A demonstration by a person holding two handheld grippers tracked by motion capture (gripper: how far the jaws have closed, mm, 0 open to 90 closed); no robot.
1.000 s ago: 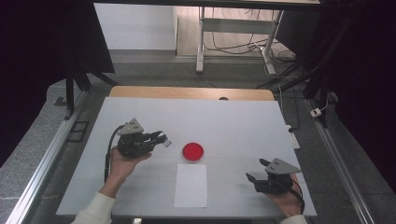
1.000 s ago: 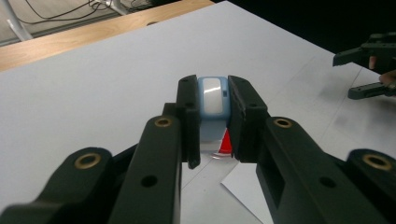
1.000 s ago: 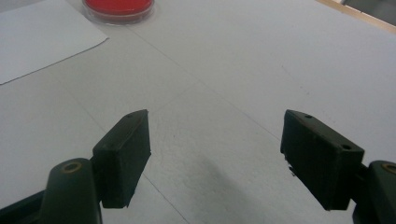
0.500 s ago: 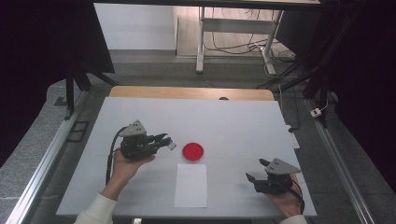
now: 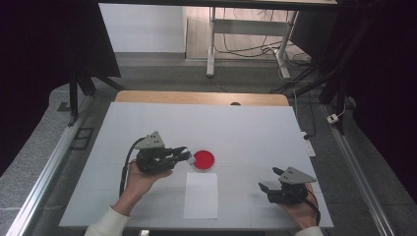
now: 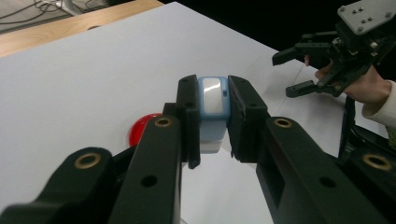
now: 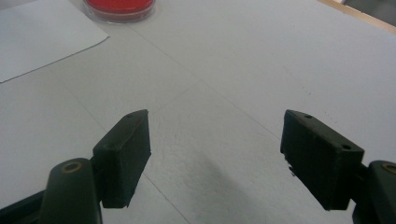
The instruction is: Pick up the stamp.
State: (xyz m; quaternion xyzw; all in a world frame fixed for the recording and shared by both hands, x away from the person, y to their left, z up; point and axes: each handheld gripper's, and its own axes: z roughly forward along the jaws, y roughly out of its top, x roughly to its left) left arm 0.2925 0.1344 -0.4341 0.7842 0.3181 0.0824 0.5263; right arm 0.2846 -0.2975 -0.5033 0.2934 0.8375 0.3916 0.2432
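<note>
Left gripper view: L claw (image 6: 212, 119) clamps smooth blue block (image 6: 212, 100); R claw (image 7: 215, 158) apart.

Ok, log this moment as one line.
left gripper: shut on blue stamp | by red ink pad | right gripper: open | paper sheet: untouched

A: Left claw (image 6: 211, 135) covers most of the red dish (image 6: 142, 128); the blue-white block (image 6: 212, 100) has its lower end hidden between the jaws.

B: Right claw view crops the dish (image 7: 119, 7) at the top edge, and the paper sheet (image 7: 42, 35) at the left.
</note>
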